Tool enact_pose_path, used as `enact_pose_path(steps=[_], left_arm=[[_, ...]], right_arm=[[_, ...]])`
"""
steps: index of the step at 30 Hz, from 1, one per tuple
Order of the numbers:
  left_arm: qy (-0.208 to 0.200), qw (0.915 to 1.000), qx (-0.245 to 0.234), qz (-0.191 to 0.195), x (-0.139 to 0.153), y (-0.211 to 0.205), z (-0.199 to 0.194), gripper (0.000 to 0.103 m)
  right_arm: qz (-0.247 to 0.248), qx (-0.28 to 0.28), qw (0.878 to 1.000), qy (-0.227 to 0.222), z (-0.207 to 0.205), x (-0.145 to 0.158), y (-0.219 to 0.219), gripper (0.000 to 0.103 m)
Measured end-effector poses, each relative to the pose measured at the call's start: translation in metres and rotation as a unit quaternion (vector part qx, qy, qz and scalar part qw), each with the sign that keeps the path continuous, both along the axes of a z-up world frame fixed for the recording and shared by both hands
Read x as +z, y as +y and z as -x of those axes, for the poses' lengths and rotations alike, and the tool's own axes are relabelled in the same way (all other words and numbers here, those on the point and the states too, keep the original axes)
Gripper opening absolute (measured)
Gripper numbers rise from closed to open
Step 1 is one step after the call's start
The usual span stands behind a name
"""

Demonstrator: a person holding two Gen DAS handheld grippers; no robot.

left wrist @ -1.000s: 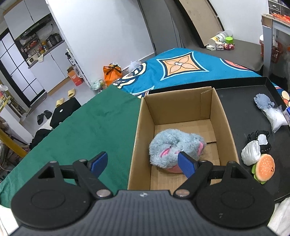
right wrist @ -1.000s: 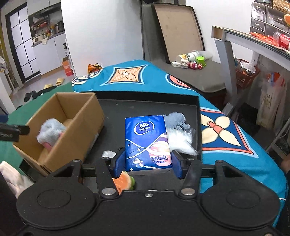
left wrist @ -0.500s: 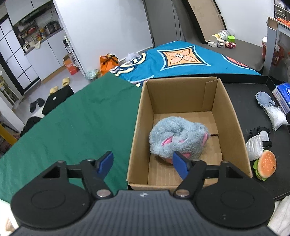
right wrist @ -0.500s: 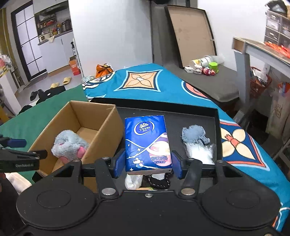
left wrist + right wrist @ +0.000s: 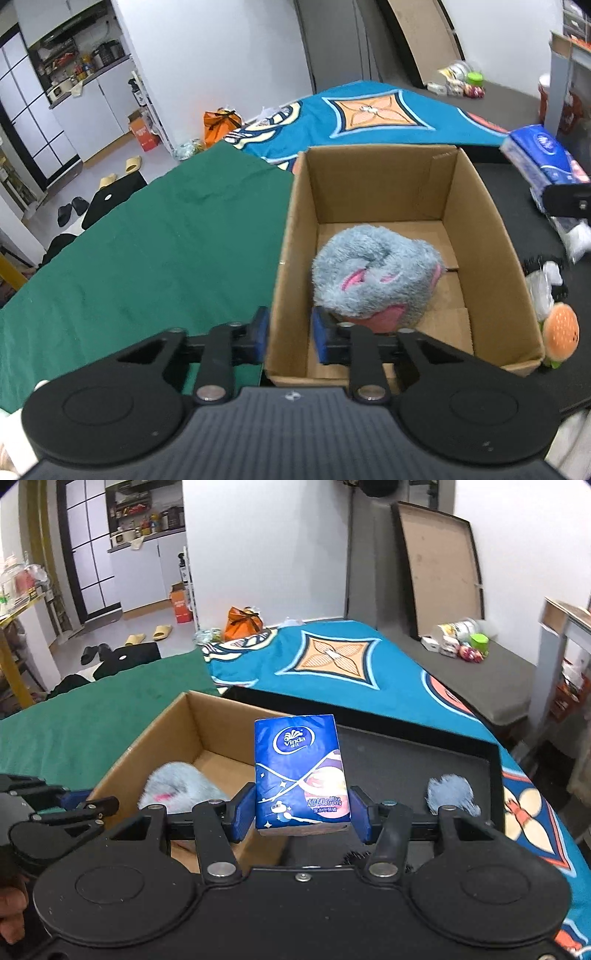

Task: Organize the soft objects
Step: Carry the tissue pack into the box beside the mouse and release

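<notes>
An open cardboard box (image 5: 476,221) (image 5: 162,731) holds a grey and pink plush toy (image 5: 373,277) (image 5: 181,788). My left gripper (image 5: 290,334) is shut on the box's near left wall, one finger outside and one inside. My right gripper (image 5: 301,814) is shut on a blue Vinda tissue pack (image 5: 299,771) and holds it in the air by the box's right rim; the pack also shows in the left wrist view (image 5: 543,162).
A black tray (image 5: 413,760) right of the box holds a grey fluffy piece (image 5: 448,794), a burger plush (image 5: 559,332) and a white and black item (image 5: 543,280). Green cloth (image 5: 147,251) lies left of the box, blue patterned cloth (image 5: 343,664) behind.
My left gripper has closed from wide open onto the box's near left wall. My right gripper has carried the tissue pack left, up toward the box.
</notes>
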State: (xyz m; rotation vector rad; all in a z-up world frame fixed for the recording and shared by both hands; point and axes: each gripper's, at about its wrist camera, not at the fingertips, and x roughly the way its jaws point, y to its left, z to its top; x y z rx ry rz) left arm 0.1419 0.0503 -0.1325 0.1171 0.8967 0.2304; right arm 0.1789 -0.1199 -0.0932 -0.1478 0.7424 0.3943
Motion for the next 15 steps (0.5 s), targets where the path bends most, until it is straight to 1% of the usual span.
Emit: enact_pose_path(steps=[1, 3, 6, 10, 11, 12, 15], left_arm=[[-0.004, 0.9999, 0.003, 0.009, 0.000, 0.004, 0.000, 0.011], [-0.010, 0.9996, 0.008, 0.026, 0.000, 0.010, -0.001, 0.011], [-0.021, 0.9993, 0.008, 0.030, -0.001, 0.011, -0.002, 0.011], [-0.029, 0.9985, 0.009, 0.045, -0.001, 0.016, -0.001, 0.011], [-0.030, 0.9983, 0.010, 0.049, 0.000, 0.017, -0.001, 0.011], [-0.031, 0.9982, 0.010, 0.051, 0.000, 0.018, -0.001, 0.011], [-0.031, 0.9981, 0.011, 0.052, -0.001, 0.019, -0.001, 0.011]], right_arm=[[0.001, 0.002, 1.000, -0.002, 0.000, 0.001, 0.004, 0.052], [0.005, 0.007, 1.000, -0.006, -0.003, 0.002, 0.012, 0.052], [0.016, 0.014, 1.000, -0.010, -0.009, 0.001, 0.024, 0.052], [0.013, 0.028, 0.999, -0.012, -0.015, 0.000, 0.038, 0.052], [0.012, 0.035, 0.999, -0.014, -0.017, -0.001, 0.042, 0.054], [0.010, 0.042, 0.999, -0.016, -0.018, -0.002, 0.045, 0.057], [0.032, 0.030, 0.999, -0.020, -0.021, -0.004, 0.050, 0.066]])
